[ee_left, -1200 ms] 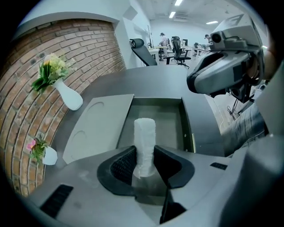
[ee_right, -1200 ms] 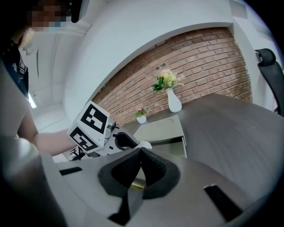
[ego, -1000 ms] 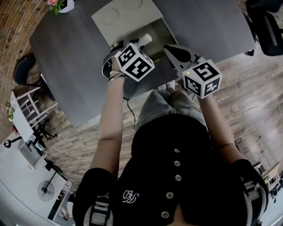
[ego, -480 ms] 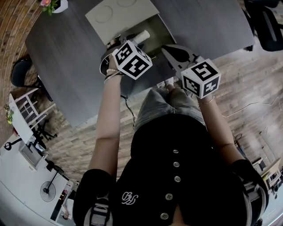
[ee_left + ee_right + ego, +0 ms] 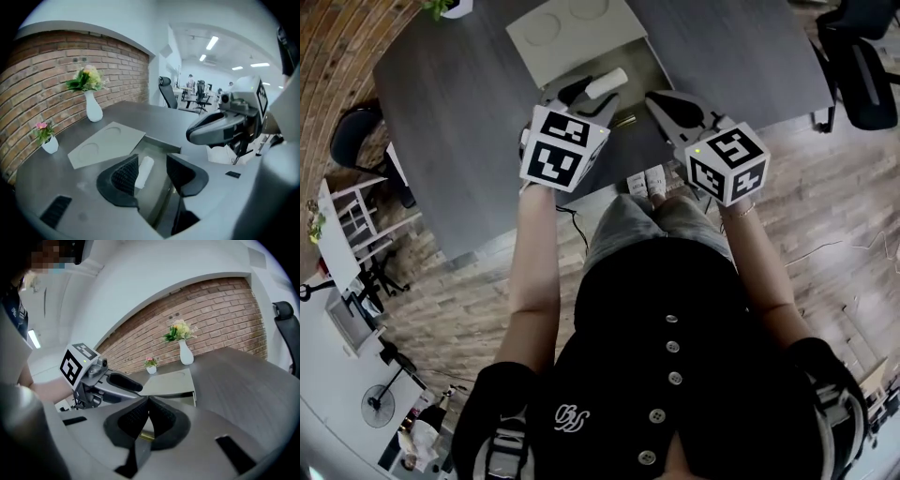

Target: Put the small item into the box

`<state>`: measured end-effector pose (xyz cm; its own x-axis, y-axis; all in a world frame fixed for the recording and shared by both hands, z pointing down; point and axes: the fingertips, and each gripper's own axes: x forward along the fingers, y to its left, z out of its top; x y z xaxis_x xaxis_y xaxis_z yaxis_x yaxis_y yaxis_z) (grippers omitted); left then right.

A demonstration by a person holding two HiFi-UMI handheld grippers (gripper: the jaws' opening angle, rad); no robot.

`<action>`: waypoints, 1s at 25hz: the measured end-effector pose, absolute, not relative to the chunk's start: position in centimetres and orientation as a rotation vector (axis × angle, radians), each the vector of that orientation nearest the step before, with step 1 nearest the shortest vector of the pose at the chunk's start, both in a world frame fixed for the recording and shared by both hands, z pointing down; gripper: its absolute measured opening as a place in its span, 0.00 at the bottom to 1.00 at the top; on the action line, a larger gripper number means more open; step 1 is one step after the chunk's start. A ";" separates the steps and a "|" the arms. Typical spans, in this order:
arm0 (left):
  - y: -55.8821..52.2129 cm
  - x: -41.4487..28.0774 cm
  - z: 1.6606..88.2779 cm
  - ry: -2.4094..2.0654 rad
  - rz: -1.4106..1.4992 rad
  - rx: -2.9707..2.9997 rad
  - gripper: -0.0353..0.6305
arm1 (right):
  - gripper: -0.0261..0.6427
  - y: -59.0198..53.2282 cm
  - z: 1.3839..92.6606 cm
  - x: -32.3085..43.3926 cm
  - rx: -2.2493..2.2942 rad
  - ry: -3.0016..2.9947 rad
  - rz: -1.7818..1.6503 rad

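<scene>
Item (image 5: 144, 171): white roll, lying in the box (image 5: 161, 146); seen between the left jaws, close to one pad, not pinched.
Left gripper (image 5: 152, 172): released, jaws wide apart over the box's open top.
Right gripper (image 5: 149, 404): clenched, pads meeting at the tips, nothing seen held; near the box's edge.
Lid (image 5: 572, 33): laid back flat on the table, two round recesses.
Table (image 5: 459, 112): dark grey, matte.
Room: brick wall (image 5: 211, 319), tall vase (image 5: 93, 108) and small vase (image 5: 49, 144) with flowers beside it, black chair (image 5: 862, 66).
Left gripper view alone: far office desks under strip lights.
Head view alone: plank floor (image 5: 825, 187), person's dark buttoned top.
</scene>
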<state>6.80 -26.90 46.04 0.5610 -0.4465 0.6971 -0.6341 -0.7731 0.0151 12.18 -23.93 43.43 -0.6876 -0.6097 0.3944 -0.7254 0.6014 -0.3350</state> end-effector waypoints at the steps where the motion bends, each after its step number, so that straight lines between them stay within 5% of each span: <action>1: -26.7 6.5 45.0 -0.930 0.951 2.529 0.31 | 0.04 -23.9 42.8 11.9 1.092 -2.597 0.672; 7: -24.6 5.4 40.5 -1.071 0.550 2.471 0.12 | 0.04 -23.1 39.6 10.2 1.024 -2.651 0.548; 15: -22.7 3.6 37.8 -1.204 0.322 2.422 0.09 | 0.04 -21.6 37.1 8.2 0.963 -2.702 0.444; 25: -20.6 2.4 38.3 -1.233 0.383 2.442 0.08 | 0.04 -20.8 36.0 6.8 0.860 -2.740 0.393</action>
<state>2.37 -20.65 38.26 0.5787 -0.7096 0.4019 -0.8124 -0.5446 0.2081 6.79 -20.76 36.01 -0.7971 -0.5199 0.3070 -0.5853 0.7903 -0.1814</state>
